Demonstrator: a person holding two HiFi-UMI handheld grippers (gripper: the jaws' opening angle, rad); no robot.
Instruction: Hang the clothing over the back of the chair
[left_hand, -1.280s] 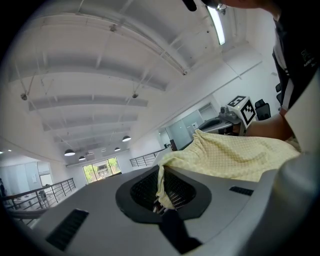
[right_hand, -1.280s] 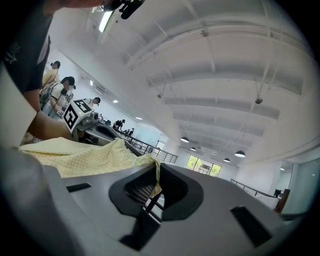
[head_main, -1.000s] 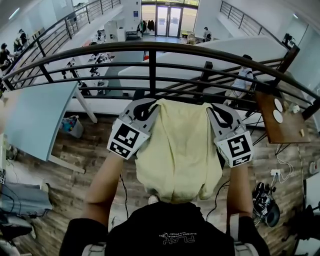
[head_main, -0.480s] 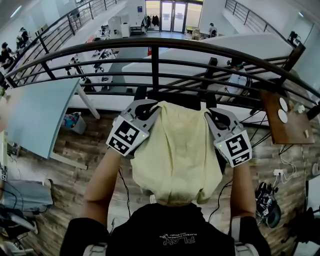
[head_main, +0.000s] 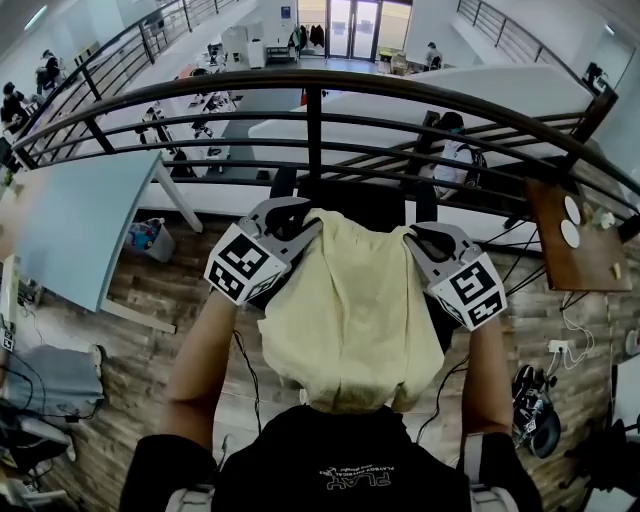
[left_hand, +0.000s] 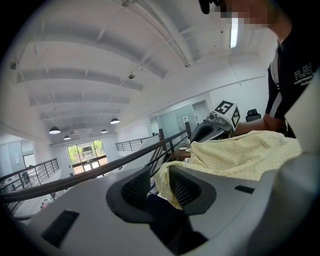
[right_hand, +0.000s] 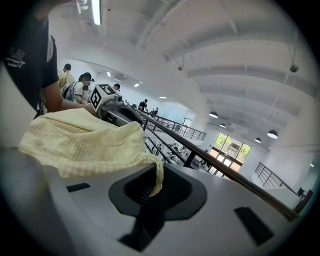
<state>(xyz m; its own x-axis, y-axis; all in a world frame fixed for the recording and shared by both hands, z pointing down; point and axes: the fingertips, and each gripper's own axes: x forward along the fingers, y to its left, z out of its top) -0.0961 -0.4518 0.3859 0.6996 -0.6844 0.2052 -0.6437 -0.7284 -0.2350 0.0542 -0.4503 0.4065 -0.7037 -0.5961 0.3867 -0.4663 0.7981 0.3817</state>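
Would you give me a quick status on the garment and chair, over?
Left claw opening, yellow garment corner loose between its jaws. Right claw shut on the other corner. Garment draped over black chair back. Railing behind, clear.

Right in front, the clothing (head_main: 350, 310) lies over the top of the chair (head_main: 350, 198) back and hangs down the near side, railing (head_main: 314, 130) just behind the chair, table (head_main: 70, 215) off left, small table (head_main: 565, 255) off right

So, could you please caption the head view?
Yellow cloth over a black chair: right claw grips it, left claw opening around it.
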